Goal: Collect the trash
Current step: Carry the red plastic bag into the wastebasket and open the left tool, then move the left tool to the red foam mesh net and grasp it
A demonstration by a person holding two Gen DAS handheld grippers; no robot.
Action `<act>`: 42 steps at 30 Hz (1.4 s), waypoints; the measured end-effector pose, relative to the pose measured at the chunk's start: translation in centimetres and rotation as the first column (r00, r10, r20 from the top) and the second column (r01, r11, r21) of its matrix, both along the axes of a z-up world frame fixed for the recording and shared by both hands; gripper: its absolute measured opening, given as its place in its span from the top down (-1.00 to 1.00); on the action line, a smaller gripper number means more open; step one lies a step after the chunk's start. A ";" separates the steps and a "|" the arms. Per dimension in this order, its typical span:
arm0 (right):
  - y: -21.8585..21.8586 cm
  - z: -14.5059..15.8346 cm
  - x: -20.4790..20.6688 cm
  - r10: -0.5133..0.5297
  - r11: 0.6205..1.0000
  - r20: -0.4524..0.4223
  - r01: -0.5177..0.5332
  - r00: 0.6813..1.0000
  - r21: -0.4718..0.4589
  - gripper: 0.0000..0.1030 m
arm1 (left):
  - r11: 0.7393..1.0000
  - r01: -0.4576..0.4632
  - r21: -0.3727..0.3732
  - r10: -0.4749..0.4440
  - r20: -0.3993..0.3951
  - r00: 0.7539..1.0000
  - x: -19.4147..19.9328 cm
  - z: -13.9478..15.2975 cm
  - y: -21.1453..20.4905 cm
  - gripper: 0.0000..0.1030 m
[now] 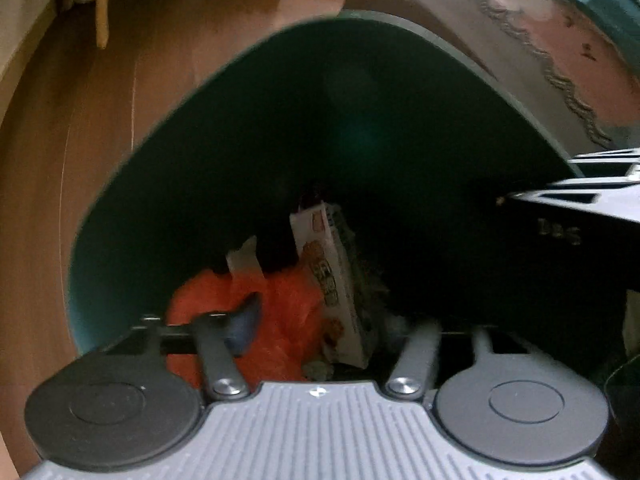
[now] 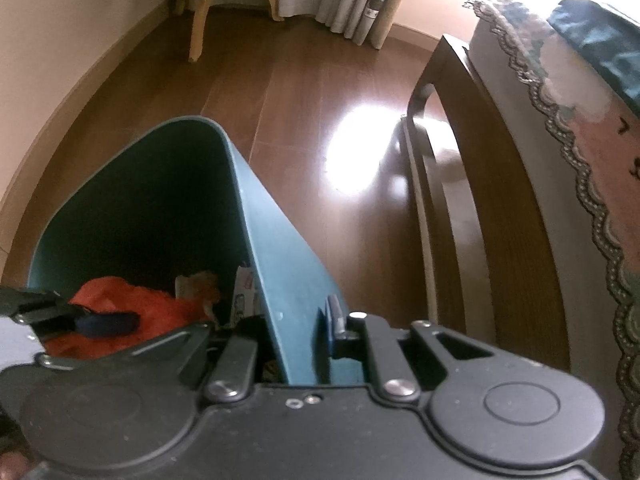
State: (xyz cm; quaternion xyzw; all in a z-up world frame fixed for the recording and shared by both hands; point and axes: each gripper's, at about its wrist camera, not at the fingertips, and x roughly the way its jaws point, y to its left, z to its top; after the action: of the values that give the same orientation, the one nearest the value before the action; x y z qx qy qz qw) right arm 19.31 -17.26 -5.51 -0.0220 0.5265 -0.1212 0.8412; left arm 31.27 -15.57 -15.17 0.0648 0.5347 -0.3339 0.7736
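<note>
**Both grippers at the green bin, right one clamped on its wall**

Landmark: one dark green trash bin (image 2: 276,264), standing on the wood floor (image 2: 304,92) beside a table draped in a lace-edged cloth (image 2: 580,152).

Left gripper (image 1: 316,320): angled steeply down over the bin's mouth, jaws spread wide, nothing between them. One blue pad (image 1: 244,320) shows above the trash; the other fingertip is lost in the dark.

Right gripper (image 2: 296,328): also pitched steeply down, at the bin's near rim. Jaws narrow, pinching the bin wall, one finger inside, one blue pad (image 2: 334,320) outside.

Inside the bin, counted: one crumpled orange plastic bag (image 1: 288,308); one white printed carton (image 1: 332,280) leaning upright just beside it. Some pale scraps lie at the carton's foot, possibly tissue; too blurred to count.

Beyond the bin: one light wooden chair leg (image 2: 198,32) and curtains (image 2: 360,4) by the wall.
</note>
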 end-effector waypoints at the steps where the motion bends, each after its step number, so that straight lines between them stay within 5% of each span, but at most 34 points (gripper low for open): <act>1: -0.4 0.0 -0.4 -0.001 1.000 0.000 0.001 1.000 -0.002 0.80 | 1.000 0.015 -0.003 -0.015 0.022 1.000 -0.6 0.4 -0.3 -0.41; 13: -7.3 -0.9 -5.2 -0.014 0.998 -0.014 0.013 1.000 -0.053 0.79 | 0.997 0.070 0.023 -0.072 0.115 0.991 -6.9 4.6 0.8 -0.46; 19: -9.4 -1.6 -6.6 0.046 0.993 -0.002 -0.046 0.999 -0.105 0.79 | 0.988 -0.050 0.148 0.034 0.108 0.994 -9.1 4.1 3.4 -0.52; 24: -10.0 -1.8 -6.0 0.106 0.988 0.022 -0.103 0.994 -0.117 0.79 | 0.952 -0.195 0.234 0.179 0.089 0.980 -11.4 3.0 7.4 -0.52; 31: -8.0 -1.9 -5.1 0.231 0.966 0.060 -0.221 0.971 -0.138 0.79 | 0.862 -0.392 0.321 0.407 0.021 0.913 -16.4 1.0 14.1 -0.52; 36: -5.6 -2.4 -7.0 0.296 0.943 0.078 -0.278 0.952 -0.184 0.80 | 0.818 -0.475 0.326 0.511 -0.029 0.859 -18.6 -2.5 14.6 -0.52; 40: -3.7 -3.0 -10.0 0.324 0.926 0.114 -0.291 0.939 -0.239 0.79 | 0.785 -0.557 0.271 0.603 -0.128 0.787 -17.5 -8.8 13.2 -0.52; 42: -3.3 -3.3 -10.8 0.324 0.924 0.131 -0.283 0.937 -0.258 0.79 | 0.744 -0.612 0.267 0.662 -0.175 0.729 -16.6 -12.7 12.6 -0.52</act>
State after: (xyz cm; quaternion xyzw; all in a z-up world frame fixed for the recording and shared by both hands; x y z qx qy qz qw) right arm 8.48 -20.59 -8.76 -0.1922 0.4243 -0.0518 0.8834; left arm 14.69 -2.96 -27.82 -0.0937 0.6497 0.0003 0.7544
